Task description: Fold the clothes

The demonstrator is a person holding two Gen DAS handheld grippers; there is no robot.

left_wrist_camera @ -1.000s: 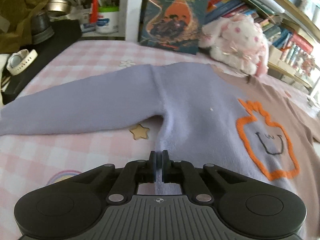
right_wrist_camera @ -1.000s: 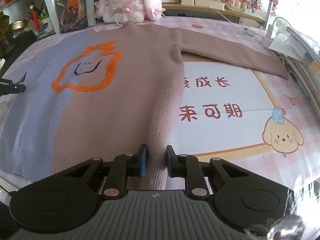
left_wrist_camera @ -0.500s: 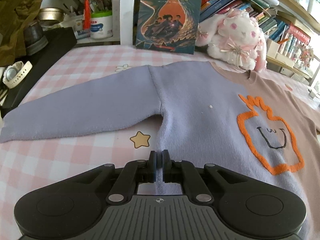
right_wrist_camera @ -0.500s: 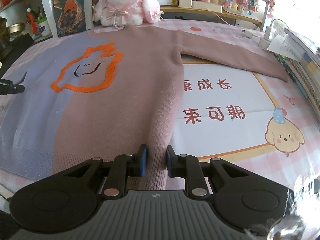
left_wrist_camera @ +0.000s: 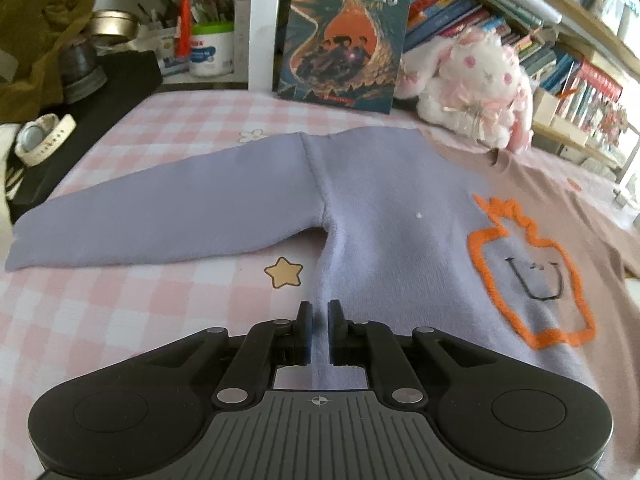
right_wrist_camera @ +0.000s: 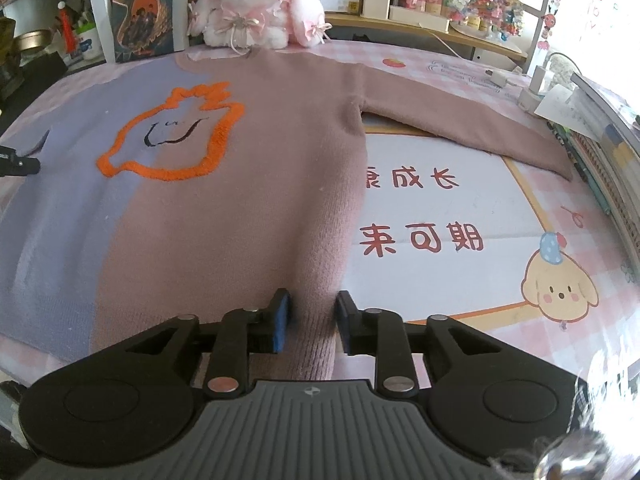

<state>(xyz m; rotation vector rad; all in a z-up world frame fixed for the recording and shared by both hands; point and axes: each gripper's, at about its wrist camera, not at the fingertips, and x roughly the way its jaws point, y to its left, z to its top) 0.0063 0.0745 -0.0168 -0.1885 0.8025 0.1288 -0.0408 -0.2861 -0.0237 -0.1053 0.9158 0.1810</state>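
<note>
A two-tone sweater [left_wrist_camera: 392, 216] lies flat and spread on the pink checked table, lilac on one half, dusty pink [right_wrist_camera: 248, 208] on the other, with an orange outlined figure [right_wrist_camera: 176, 140] on the chest. Both sleeves lie stretched out sideways. My left gripper [left_wrist_camera: 319, 316] stands slightly open astride the lilac side edge near the hem. My right gripper [right_wrist_camera: 312, 308] stands open astride the pink side edge near the hem. The left gripper's tip also shows in the right wrist view [right_wrist_camera: 20, 164].
A book [left_wrist_camera: 344, 32] and a plush rabbit [left_wrist_camera: 472, 84] stand at the table's back by the collar. A black tray with a watch [left_wrist_camera: 44, 136] lies at the left. Stacked books [right_wrist_camera: 608, 152] and a charger [right_wrist_camera: 536, 84] line the right edge.
My left gripper's fingers have parted from shut to slightly open. My right gripper's fingers have opened wider. The sweater has settled flat on the table.
</note>
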